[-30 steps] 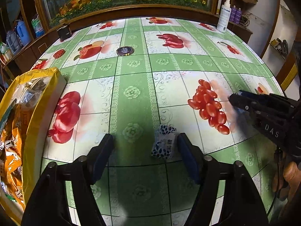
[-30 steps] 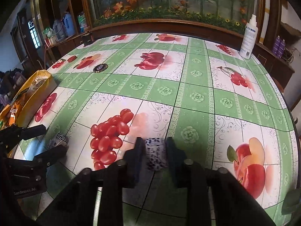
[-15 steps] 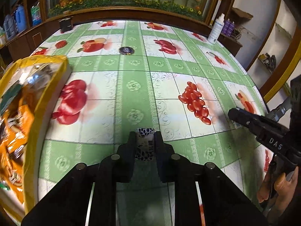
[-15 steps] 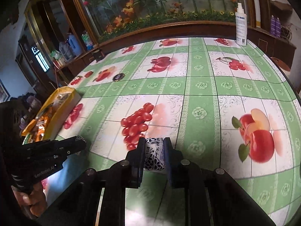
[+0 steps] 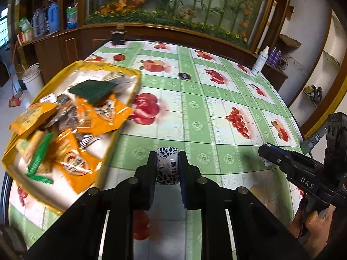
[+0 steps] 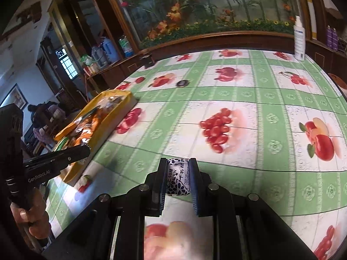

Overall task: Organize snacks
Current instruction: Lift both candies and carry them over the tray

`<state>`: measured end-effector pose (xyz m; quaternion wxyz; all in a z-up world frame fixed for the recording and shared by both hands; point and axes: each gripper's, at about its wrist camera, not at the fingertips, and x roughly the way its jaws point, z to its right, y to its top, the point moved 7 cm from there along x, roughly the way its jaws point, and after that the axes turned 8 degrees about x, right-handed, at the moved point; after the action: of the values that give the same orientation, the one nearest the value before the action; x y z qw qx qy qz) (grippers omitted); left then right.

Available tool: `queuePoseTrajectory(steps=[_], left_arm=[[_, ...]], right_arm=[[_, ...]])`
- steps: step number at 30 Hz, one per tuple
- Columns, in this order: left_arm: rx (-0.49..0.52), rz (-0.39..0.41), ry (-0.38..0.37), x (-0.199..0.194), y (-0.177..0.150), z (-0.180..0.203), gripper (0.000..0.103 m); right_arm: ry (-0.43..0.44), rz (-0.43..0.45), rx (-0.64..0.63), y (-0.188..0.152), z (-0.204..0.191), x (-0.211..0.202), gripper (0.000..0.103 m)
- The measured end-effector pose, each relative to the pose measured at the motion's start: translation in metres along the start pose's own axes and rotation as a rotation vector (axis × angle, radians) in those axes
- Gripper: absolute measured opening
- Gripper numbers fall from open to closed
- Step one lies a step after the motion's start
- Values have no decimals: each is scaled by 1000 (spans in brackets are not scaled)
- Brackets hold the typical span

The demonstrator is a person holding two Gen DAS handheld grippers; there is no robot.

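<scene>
My left gripper (image 5: 167, 158) is shut on a small black-and-white patterned candy (image 5: 167, 165) and holds it above the table, just right of a yellow tray (image 5: 121, 121) full of orange snack packets. My right gripper (image 6: 178, 168) is shut on a second black-and-white candy (image 6: 178, 179), also lifted above the table. The right gripper also shows in the left wrist view (image 5: 265, 149) at the right. The left gripper shows in the right wrist view (image 6: 85, 148) at the left, near the tray (image 6: 112, 117).
The round table has a green-and-white fruit-print cloth (image 5: 216, 112). A small dark round lid (image 5: 184, 76) lies toward the far side, a white spray bottle (image 5: 259, 61) stands at the far right edge and a dark jar (image 5: 118, 36) at the far edge. Wooden cabinets ring the table.
Both grippers have risen with their candies. The left one closed on its candy a second ago and has swung left toward the yellow tray, which now fills more of its view.
</scene>
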<state>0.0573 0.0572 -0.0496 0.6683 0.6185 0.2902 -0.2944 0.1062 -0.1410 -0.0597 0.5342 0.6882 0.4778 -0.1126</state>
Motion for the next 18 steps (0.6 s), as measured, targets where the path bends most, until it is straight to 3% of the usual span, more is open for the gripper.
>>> queuePoseTrajectory(steps=[18], left_arm=[[-88,56,196,-38,-20,-88,16]], right_arm=[[122,-81,-149,-21,-119,36,19]])
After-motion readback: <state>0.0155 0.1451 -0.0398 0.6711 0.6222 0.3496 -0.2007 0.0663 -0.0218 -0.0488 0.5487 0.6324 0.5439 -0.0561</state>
